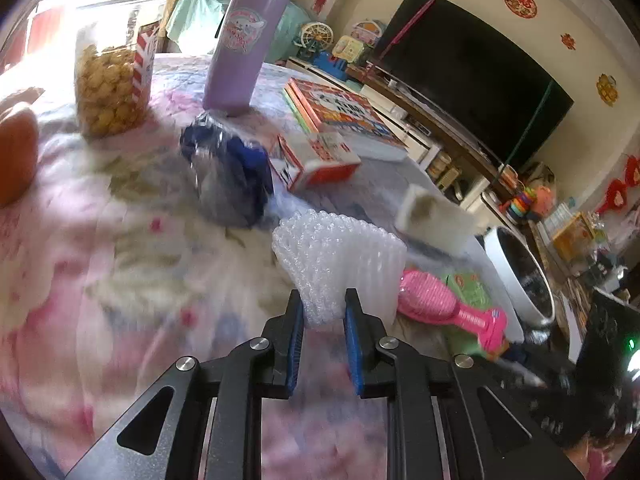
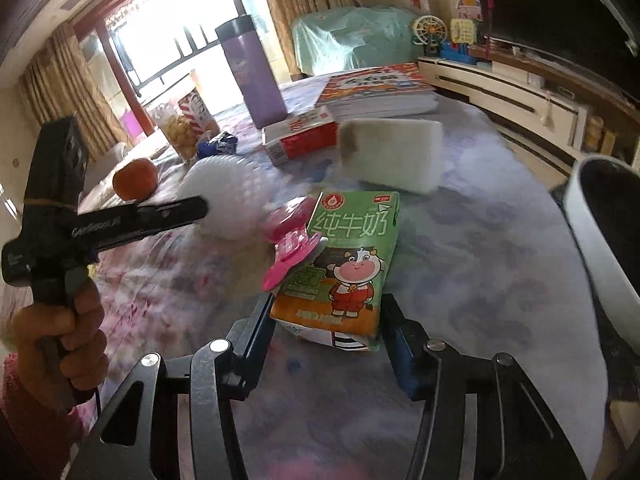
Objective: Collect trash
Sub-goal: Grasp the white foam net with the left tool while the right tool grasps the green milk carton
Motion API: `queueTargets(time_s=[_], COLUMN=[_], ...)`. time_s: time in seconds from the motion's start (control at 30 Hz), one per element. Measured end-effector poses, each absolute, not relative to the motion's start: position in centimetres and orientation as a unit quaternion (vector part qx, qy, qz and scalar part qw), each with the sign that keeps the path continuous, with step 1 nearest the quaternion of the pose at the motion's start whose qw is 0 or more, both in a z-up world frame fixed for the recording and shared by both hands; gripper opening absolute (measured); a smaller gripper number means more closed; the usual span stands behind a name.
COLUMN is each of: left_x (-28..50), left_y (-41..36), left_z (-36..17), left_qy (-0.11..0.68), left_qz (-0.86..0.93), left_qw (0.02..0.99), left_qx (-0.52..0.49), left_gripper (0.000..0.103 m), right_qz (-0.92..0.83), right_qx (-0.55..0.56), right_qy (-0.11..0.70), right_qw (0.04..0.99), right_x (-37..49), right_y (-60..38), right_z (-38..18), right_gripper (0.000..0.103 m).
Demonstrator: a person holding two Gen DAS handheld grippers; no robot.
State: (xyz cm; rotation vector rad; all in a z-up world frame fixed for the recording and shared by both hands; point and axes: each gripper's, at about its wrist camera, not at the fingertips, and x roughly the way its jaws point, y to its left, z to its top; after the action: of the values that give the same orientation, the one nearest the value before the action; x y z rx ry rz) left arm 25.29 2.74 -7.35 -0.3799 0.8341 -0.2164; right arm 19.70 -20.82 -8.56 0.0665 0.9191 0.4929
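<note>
Bubble wrap (image 1: 336,256) lay crumpled on the flowery tablecloth (image 1: 120,280), and the left gripper (image 1: 323,312) had its blue pads squeezed on the near edge of it — nearly closed all the way. A person's hand (image 2: 60,344) held that gripper's handle. Just beside the wrap sat a pink hairbrush (image 1: 448,304), resting partly on a green milk carton (image 2: 352,256). The right gripper (image 2: 326,320) stood about half open, one finger on each side of the carton's near end — the pads looked to be right against it, but I could not tell if they pressed. Further back stood a purple cup (image 1: 244,44), a popcorn jar (image 1: 108,88) and a white sponge (image 2: 396,152). A white bin (image 2: 604,240) waited at the table's right edge.
</note>
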Motion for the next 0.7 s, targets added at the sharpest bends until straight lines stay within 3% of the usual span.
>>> queueTargets(time_s=[0.37,0.57,0.7], left_x=[20.8,20.9,20.6], left_y=[1.4,0.9,-0.1], left_z=[-7.6,-7.5,-7.6], left_qy=[0.438,0.439,0.429], left_qz=[-0.146,-0.116,-0.106], left_qw=[0.869,0.875,0.884], left_qx=[-0.178,-0.168,-0.154], left_gripper=[0.018,0.028,0.029], right_qz=[0.217,0.208,0.219], right_qx=[0.052,0.025,0.019], right_qy=[0.449,0.442,0.447], right_qw=[0.865,0.872,0.867], right_x=[18.1,19.3,20.4], right_y=[-25.1,-23.3,-22.2], right_z=[-8.2,-8.3,-8.7], right_gripper=[0.062,0.062,0.06])
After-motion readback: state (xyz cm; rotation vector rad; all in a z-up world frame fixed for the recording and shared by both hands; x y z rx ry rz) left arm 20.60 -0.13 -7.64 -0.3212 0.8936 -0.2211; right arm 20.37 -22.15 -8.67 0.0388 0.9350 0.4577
